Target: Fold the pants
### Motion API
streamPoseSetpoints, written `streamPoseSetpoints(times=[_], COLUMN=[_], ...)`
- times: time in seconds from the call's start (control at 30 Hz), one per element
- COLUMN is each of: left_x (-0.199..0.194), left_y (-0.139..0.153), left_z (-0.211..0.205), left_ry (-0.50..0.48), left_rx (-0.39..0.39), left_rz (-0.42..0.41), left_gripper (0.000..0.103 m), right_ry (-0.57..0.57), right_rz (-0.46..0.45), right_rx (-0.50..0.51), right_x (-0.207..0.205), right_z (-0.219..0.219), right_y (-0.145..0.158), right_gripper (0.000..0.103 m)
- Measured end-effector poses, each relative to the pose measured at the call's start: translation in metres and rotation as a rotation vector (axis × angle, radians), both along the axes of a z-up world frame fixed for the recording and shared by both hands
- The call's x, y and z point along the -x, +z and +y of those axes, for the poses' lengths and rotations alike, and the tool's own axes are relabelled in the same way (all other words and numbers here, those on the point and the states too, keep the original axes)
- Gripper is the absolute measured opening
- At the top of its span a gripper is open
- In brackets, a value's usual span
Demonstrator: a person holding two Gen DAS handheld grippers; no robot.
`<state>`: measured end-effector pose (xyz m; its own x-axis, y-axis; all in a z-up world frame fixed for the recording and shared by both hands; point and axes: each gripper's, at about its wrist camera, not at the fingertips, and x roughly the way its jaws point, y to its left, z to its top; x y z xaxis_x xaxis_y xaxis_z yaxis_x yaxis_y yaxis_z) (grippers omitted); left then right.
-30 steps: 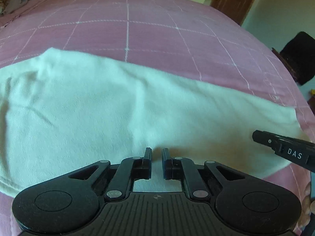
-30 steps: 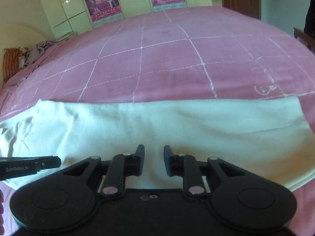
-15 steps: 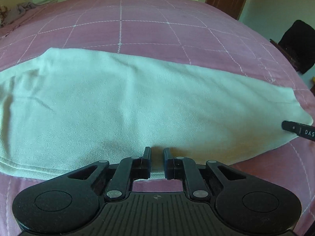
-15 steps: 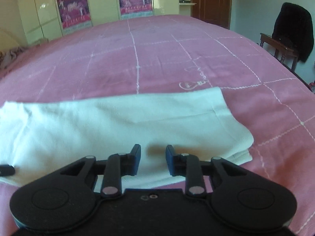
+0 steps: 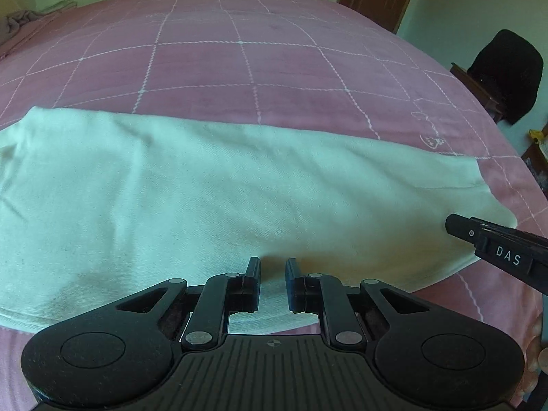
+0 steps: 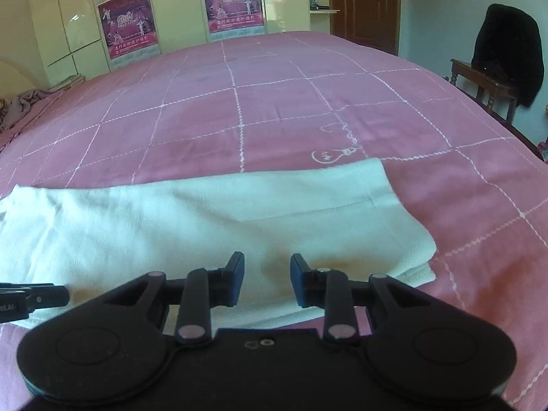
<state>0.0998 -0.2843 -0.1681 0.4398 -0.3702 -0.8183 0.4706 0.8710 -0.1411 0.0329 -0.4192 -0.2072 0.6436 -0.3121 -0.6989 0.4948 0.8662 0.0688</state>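
On pink bedspread (image 5: 274, 68): folded white pants (image 5: 205, 188), flat.

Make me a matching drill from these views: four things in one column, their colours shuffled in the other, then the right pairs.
Things:
1. pants
2. bedspread
3. door
4. garment on the chair

Colours:
A. brown
B. black
C. off-white
D. pink with white grid lines

Pairs: 1-C, 2-D, 3-A, 4-B

Soft daylight, fisheye bending, dark corners
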Motion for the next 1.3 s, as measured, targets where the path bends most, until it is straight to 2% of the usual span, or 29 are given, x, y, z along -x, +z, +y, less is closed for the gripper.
streamPoseSetpoints(times=[0.1, 0.17, 0.23, 0.3, 0.4, 0.57, 0.63, 0.77, 0.9, 0.97, 1.0, 1.07, 1.23, 1.3], left_x=[0.002, 0.005, 0.008, 0.009, 0.011, 0.011, 0.012, 0.015, 0.015, 0.014, 0.014, 0.016, 0.011, 0.005], left_y=[-0.013, -0.015, -0.017, -0.018, -0.019, -0.02, -0.02, -0.021, -0.02, -0.017, -0.016, -0.011, -0.004, -0.01], left_z=[-0.006, -0.008, -0.012, -0.012, -0.013, -0.012, -0.013, -0.013, -0.012, -0.009, -0.009, -0.006, 0.023, 0.034], left_ry=[0.031, 0.028, 0.013, 0.017, 0.006, 0.004, 0.004, 0.0, -0.013, -0.013, -0.018, -0.01, 0.06, 0.073], left_rx=[-0.021, -0.034, -0.056, -0.056, -0.069, -0.069, -0.072, -0.074, -0.072, -0.06, -0.06, -0.072, -0.085, -0.104], left_rz=[0.002, -0.015, -0.039, -0.047, -0.065, -0.074, -0.081, -0.095, -0.1, -0.09, -0.092, -0.121, -0.176, -0.168], left_gripper=[0.015, 0.015, 0.015, 0.015, 0.015, 0.016, 0.016, 0.016, 0.016, 0.016, 0.016, 0.016, 0.016, 0.017], right_ry=[-0.013, -0.006, 0.036, 0.04, 0.035, 0.005, -0.018, -0.095, -0.172, -0.193, -0.189, -0.157, -0.019, 0.033], right_rz=[0.023, 0.071, 0.089, 0.093, 0.077, 0.046, 0.04, 0.036, 0.022, 0.011, -0.007, -0.03, -0.009, -0.002], right_rx=[0.015, 0.022, 0.101, 0.134, 0.131, 0.066, 0.069, 0.009, -0.102, -0.05, 0.004, 0.049, 0.05, 0.053], right_x=[-0.003, -0.007, -0.009, -0.009, -0.005, 0.013, 0.023, 0.041, 0.049, 0.05, 0.05, 0.045, 0.009, -0.004], right_z=[-0.001, -0.003, 0.006, 0.011, 0.011, 0.005, 0.0, -0.019, -0.04, -0.036, -0.03, -0.022, 0.0, 0.014], right_y=[-0.006, -0.02, -0.029, -0.03, -0.031, -0.016, -0.01, -0.004, -0.007, 0.0, 0.007, 0.014, 0.011, 0.007], right_gripper=[0.031, 0.032, 0.032, 0.033, 0.033, 0.033, 0.033, 0.049, 0.049, 0.048, 0.048, 0.049, 0.047, 0.045])
